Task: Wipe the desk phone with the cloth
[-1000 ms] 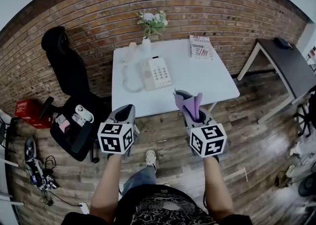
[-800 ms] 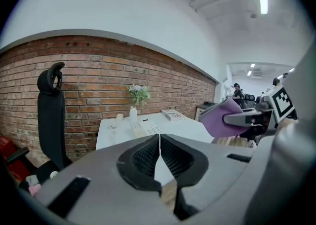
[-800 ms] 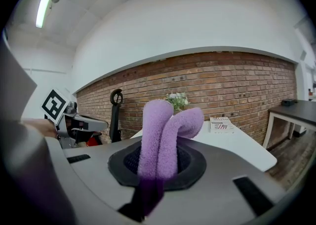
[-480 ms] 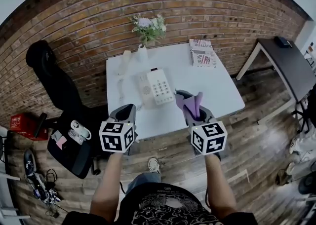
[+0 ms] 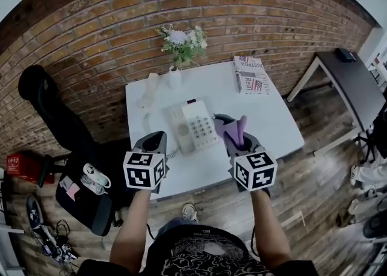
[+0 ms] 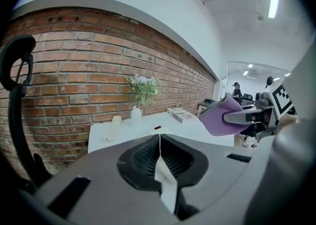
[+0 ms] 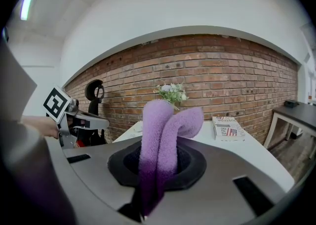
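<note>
The white desk phone (image 5: 195, 126) lies on the white table (image 5: 266, 117), keypad up. Its handset (image 5: 149, 83) rests off the cradle to the rear left, joined by a curly cord. My right gripper (image 5: 228, 126) is shut on a folded purple cloth (image 5: 234, 129) that sticks up from its jaws, just right of the phone. The same cloth (image 7: 160, 130) fills the right gripper view and hides the fingertips. My left gripper (image 5: 153, 142) hovers at the phone's near left with its jaws closed together and nothing between them (image 6: 159, 142).
A white vase of flowers (image 5: 177, 45) stands at the table's back edge by the brick wall. A magazine (image 5: 250, 75) lies at the back right. A black office chair (image 5: 45, 108) is to the left, a dark side table (image 5: 354, 81) to the right.
The table and phone have come closer. Both grippers now reach over the table's near edge beside the phone, the cloth still held in the right one.
</note>
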`<state>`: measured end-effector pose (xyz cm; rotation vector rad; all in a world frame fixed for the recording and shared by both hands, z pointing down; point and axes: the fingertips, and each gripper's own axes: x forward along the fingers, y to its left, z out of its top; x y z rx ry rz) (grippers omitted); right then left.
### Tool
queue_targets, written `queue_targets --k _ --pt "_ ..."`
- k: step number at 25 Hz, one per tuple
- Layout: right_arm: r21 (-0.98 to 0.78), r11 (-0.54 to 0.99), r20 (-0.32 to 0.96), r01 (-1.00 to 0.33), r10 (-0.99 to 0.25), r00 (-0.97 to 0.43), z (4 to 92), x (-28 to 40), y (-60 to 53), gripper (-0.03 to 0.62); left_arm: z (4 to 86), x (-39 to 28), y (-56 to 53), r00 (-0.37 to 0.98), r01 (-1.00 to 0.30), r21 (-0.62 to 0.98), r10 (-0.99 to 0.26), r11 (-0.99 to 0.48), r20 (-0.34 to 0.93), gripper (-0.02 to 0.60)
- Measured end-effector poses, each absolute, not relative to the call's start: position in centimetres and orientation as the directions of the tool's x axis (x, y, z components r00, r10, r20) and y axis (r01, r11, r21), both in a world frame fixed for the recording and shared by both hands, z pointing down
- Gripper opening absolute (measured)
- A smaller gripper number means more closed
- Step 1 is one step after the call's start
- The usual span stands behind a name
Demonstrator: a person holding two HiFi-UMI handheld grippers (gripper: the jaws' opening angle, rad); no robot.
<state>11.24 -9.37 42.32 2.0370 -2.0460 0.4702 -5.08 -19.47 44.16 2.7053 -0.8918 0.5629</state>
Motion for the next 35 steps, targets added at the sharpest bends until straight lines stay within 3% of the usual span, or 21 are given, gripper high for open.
queue_targets --k 15,35 --pt "-0.053 0.026 0.428 -0.998 -0.902 -0.046 44.1 12.5 -15.7 0.048 46.7 -3.8 -23.9 0.741 -0.605 0.132 -0.494 -0.785 0.456 0.008" --pt "0.096 0.480 0.493 -0.872 -0.784 -0.377 46.9 14.3 -29.3 0.048 49.1 -0.6 -27.2 0.557 -0.804 0.130 -0.660 -0.580 0.504 0.008"
